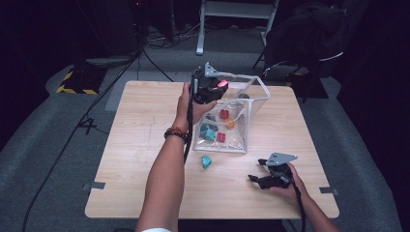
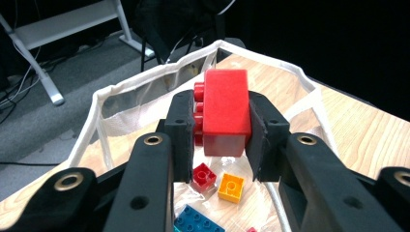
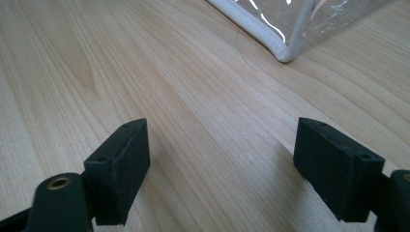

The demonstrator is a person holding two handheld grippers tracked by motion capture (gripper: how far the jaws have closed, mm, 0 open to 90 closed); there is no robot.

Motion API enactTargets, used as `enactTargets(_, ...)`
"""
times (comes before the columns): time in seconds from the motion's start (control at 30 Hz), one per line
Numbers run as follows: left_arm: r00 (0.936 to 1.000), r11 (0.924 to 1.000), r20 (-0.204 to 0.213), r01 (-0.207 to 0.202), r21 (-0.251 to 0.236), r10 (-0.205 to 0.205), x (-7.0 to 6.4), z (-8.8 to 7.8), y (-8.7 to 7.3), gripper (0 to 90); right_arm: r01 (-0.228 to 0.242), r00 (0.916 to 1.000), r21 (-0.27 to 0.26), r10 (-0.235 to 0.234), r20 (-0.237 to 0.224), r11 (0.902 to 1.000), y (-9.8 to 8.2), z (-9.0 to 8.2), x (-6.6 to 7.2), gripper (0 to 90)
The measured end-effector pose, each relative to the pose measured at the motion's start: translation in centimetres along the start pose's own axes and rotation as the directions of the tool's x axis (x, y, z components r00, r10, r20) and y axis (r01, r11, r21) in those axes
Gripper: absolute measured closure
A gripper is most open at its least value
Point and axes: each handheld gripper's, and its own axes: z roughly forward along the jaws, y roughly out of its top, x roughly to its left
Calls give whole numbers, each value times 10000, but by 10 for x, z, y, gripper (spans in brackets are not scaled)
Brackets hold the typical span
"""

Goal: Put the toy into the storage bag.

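Left tongs (image 2: 220, 133) clamp red brick (image 2: 225, 104) above bag (image 2: 145, 84).

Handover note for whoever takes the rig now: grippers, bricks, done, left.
Left gripper: shut on the big red plastic brick, held over the open mouth of the clear plastic bag.
Right gripper: open, nothing between its jaws, low over the wooden table.
Done: several small bricks lie in the bag.
Left: drop the red brick in, then bag the teal brick lying on the table.

black hand-held gripper (image 1: 209, 92), beaded bracelet (image 1: 176, 132), brass-ringed screw holes.
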Motion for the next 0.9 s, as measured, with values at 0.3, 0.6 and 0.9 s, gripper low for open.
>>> enactTargets(0.3, 9998, 9999, -154, 104, 86, -102, 2, 0, -3, 596, -9, 10000, 6, 9, -10, 10000, 0, 0, 0, 209)
enactTargets(0.6, 9992, 10000, -407, 67, -9, -67, 9, -12, -3, 576, 2, 10000, 0, -2, -8, 10000, 0, 0, 0, 209)
enactTargets(0.9, 9948, 9999, -1020, 18, -155, -34, 19, -30, -4, 487, -14, 10000, 7, 14, -12, 10000, 0, 0, 0, 209)
